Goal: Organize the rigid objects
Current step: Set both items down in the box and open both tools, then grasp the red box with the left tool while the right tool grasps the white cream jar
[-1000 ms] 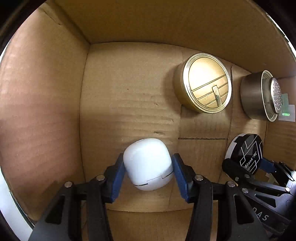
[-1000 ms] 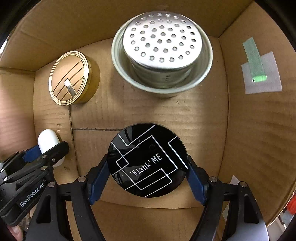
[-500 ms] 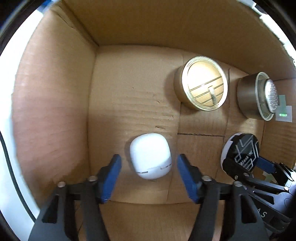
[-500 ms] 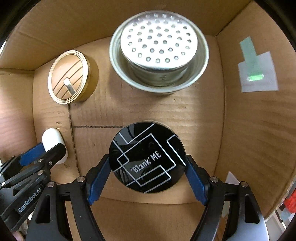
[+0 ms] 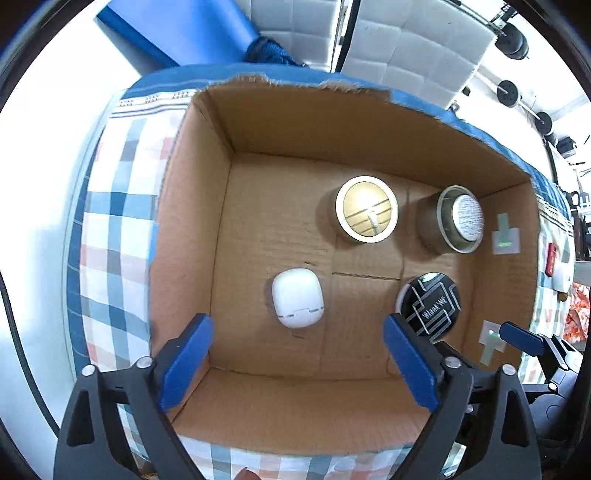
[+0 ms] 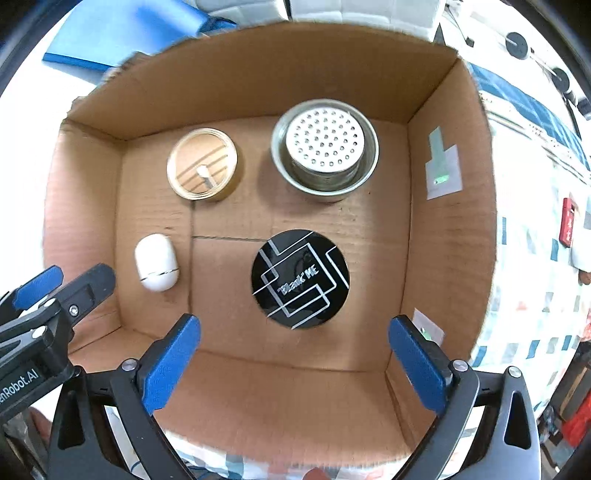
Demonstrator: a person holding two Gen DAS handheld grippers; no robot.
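A cardboard box (image 5: 192,206) (image 6: 447,236) holds four items on its floor. The white rounded case (image 5: 297,297) (image 6: 156,262) lies at the near left. The black round tin (image 5: 432,305) (image 6: 300,277) marked "Blank ME" lies at the near right. A gold round tin (image 5: 366,214) (image 6: 201,168) and a silver perforated cup (image 5: 458,223) (image 6: 325,147) stand at the back. My left gripper (image 5: 298,360) hangs above the white case, jaws opening wide, nothing between them. My right gripper (image 6: 294,363) hangs above the black tin, jaws opening, also bare.
The box sits on a blue, white and red checked cloth (image 5: 110,236). A blue pad (image 5: 173,29) and white cushioned chairs (image 5: 406,48) lie beyond it. Taped labels (image 6: 441,173) stick to the box's right wall. A red item (image 6: 567,221) lies on the cloth at the right.
Both grippers let go of their items and rose out of the box, jaws spreading wide. The white case and black tin stay on the box floor.
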